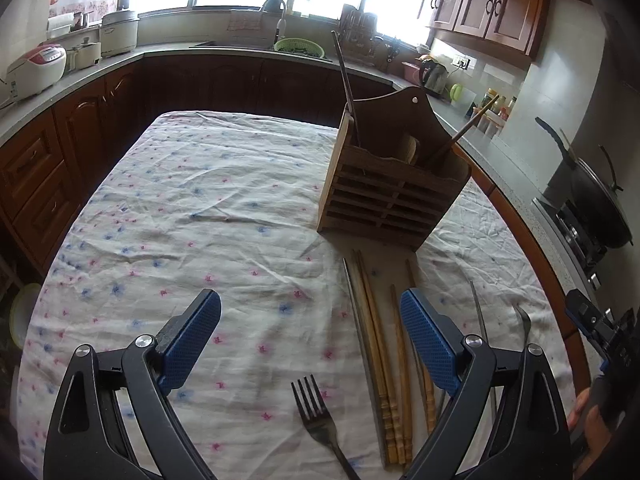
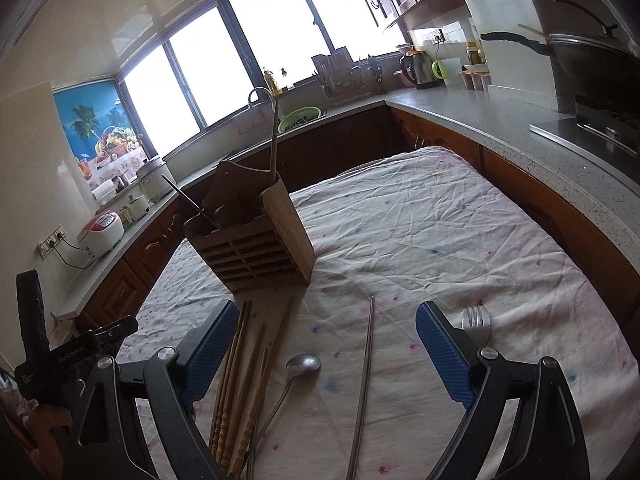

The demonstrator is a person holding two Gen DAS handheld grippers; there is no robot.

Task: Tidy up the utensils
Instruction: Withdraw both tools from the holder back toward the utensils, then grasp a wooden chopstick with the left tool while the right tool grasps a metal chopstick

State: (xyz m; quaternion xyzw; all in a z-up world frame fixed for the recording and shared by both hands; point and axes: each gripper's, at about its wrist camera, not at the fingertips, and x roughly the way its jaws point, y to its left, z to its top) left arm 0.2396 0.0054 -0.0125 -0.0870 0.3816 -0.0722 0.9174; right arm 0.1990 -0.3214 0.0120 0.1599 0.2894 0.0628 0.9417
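Observation:
A wooden utensil holder (image 1: 384, 184) stands on the floral tablecloth (image 1: 200, 208), with a few sticks standing in it; it also shows in the right wrist view (image 2: 256, 248). Wooden chopsticks (image 1: 384, 360) lie in front of it, with a fork (image 1: 320, 420) to their left. My left gripper (image 1: 310, 320) is open and empty above the cloth. My right gripper (image 2: 322, 334) is open and empty above a metal spoon (image 2: 298, 368) and a metal chopstick (image 2: 366, 380). Wooden chopsticks (image 2: 244, 380) lie by its left finger, a second fork (image 2: 476, 322) by its right finger.
Kitchen counters (image 2: 480, 120) with wooden cabinets wrap around the table. A rice cooker (image 1: 36, 68), a sink with a green colander (image 1: 298, 46), a kettle (image 2: 416, 66) and a wok on the stove (image 2: 592, 60) stand on them.

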